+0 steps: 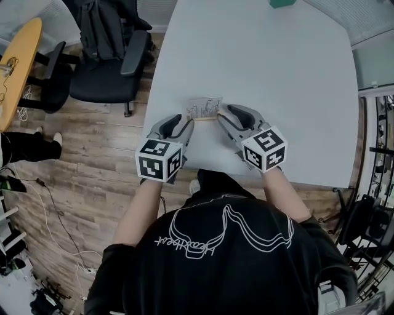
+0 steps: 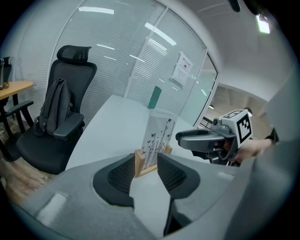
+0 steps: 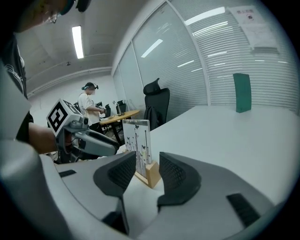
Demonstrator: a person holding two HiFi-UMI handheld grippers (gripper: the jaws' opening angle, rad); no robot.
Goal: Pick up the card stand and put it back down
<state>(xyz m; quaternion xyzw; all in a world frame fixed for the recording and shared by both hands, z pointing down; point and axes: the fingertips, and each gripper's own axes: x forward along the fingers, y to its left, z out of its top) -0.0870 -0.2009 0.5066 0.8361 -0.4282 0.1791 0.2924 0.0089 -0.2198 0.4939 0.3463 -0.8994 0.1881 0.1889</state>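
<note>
The card stand (image 1: 205, 109) is seen upright on the desk (image 1: 265, 74), near its front edge. It is flanked by the left tool (image 1: 186, 122) and the right tool (image 1: 223, 114), each end framed between parted jaws. A block (image 1: 282, 3) is set at the far edge, and a chair (image 1: 108, 74) is placed left of the desk.
</note>
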